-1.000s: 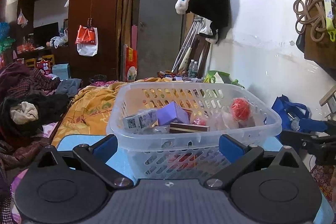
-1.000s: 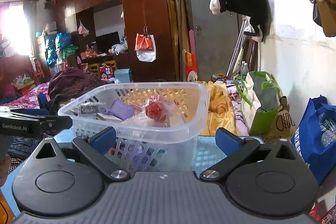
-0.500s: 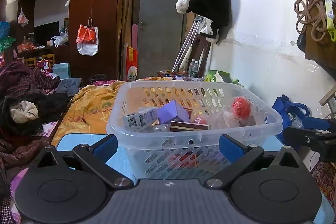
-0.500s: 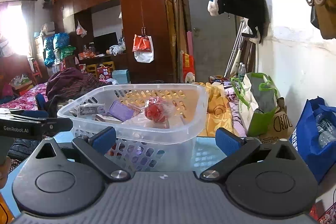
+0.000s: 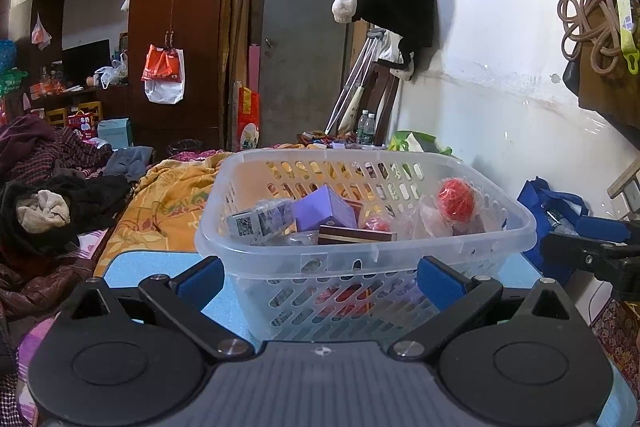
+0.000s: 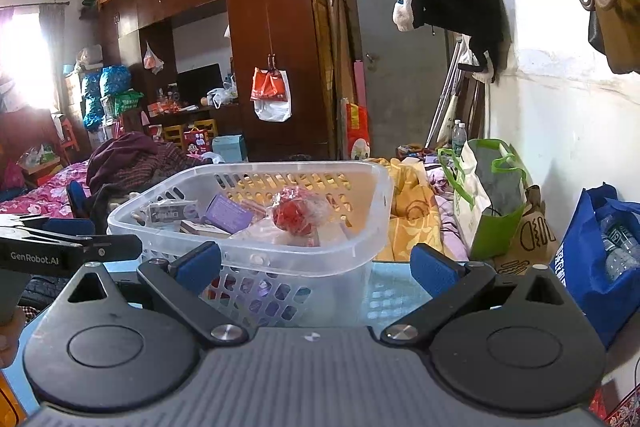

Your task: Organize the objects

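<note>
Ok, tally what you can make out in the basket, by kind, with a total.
In the basket, only partly visible:
Purple boxes: 1
Brown flat boxes: 1
QR-coded packets: 1
Clear bags with red contents: 1
Total: 4 discernible; more may lie hidden beneath.

My left wrist camera sits low behind my left gripper (image 5: 318, 277), looking forward along its blue-padded fingers straight at the near long wall of the translucent white slotted plastic basket (image 5: 368, 255), close enough that the basket fills the middle of the view. My right wrist camera rides just as low behind my right gripper (image 6: 316, 267), facing the same way but from further right, so it meets the basket (image 6: 320, 259) at its near right corner. Both views share the basket, the light blue tabletop (image 5: 120, 269) (image 6: 396, 291), the far dark red wooden wardrobe (image 5: 176, 27) (image 6: 276, 27) and grey door (image 5: 302, 47) (image 6: 400, 67), and each catches the other gripper at its edge.
</note>
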{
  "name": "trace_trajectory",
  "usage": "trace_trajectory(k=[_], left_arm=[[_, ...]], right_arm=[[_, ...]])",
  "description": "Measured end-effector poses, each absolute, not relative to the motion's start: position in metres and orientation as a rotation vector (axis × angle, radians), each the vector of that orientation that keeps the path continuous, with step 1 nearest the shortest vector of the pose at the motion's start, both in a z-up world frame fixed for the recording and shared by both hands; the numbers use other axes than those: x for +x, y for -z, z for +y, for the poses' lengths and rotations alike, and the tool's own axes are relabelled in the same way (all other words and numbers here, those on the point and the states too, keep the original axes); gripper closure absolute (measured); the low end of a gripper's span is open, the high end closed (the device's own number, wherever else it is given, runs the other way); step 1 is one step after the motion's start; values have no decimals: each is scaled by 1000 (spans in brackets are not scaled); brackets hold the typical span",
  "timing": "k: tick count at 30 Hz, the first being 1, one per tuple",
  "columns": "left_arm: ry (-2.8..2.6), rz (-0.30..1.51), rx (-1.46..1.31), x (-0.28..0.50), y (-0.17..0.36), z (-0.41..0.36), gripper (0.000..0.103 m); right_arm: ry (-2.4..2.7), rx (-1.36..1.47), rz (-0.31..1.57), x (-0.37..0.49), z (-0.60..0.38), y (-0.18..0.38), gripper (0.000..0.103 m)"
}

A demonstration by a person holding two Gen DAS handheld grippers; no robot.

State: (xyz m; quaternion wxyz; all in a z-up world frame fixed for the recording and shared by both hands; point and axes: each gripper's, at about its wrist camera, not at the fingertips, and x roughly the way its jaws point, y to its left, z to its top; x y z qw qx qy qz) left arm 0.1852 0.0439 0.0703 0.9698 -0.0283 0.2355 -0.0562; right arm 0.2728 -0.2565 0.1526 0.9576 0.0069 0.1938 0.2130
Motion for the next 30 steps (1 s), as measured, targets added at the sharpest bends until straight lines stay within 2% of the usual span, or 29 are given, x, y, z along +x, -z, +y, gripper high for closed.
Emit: trace_trajectory(k=[30], left_arm=[[128, 468, -56, 183, -75, 39, 0]], right_arm=[[-434, 11, 395, 272, -257, -153, 0]])
